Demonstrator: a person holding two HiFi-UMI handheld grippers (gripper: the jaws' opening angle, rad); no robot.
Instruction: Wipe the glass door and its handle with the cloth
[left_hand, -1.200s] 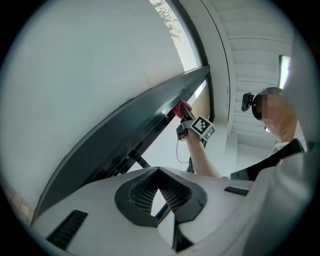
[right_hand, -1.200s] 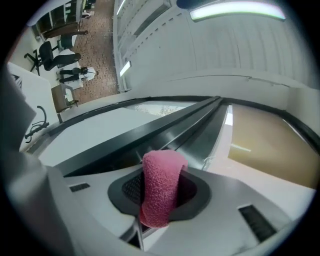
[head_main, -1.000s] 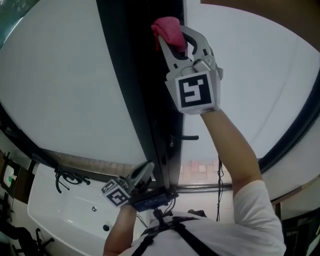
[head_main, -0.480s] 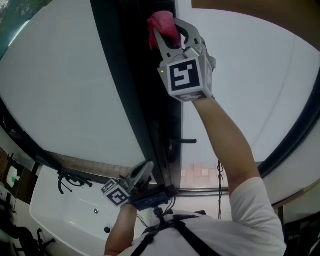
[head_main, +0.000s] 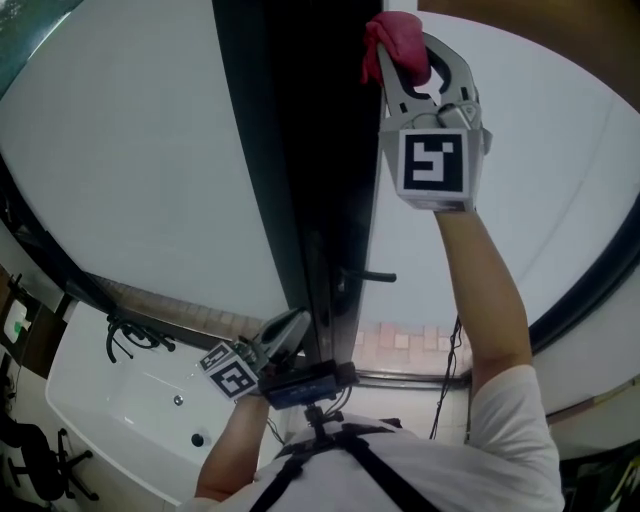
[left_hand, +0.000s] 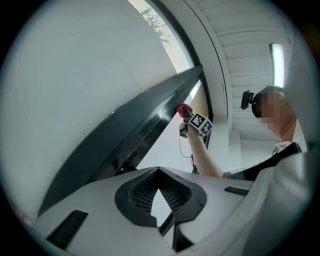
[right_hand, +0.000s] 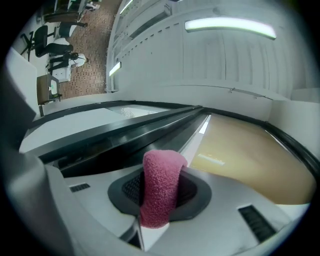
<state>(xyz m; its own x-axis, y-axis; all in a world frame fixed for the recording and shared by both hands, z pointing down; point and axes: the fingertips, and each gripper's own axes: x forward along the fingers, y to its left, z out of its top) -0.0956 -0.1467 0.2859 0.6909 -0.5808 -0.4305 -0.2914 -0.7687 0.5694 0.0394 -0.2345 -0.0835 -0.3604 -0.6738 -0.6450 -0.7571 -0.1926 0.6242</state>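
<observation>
My right gripper (head_main: 400, 52) is raised high and shut on a pink cloth (head_main: 394, 38). The cloth lies against the top of the dark door frame (head_main: 290, 150), at its edge with the pale glass pane (head_main: 560, 170). In the right gripper view the cloth (right_hand: 160, 187) stands folded between the jaws of the right gripper (right_hand: 159, 197). The small black door handle (head_main: 368, 276) sits far below the cloth. My left gripper (head_main: 288, 330) hangs low beside the frame's foot, shut with nothing in it. The left gripper view shows the left gripper (left_hand: 161, 194) and the distant cloth (left_hand: 182, 109).
A white table (head_main: 120, 400) with black cables (head_main: 130, 350) lies at lower left, an office chair (head_main: 40, 460) beside it. A thin cable (head_main: 455, 370) hangs by the glass near my right arm. A black device (head_main: 305, 385) is strapped at my chest.
My right gripper has moved to the right and a little up with the cloth, along the frame's top edge. The left gripper has stayed low, almost still.
</observation>
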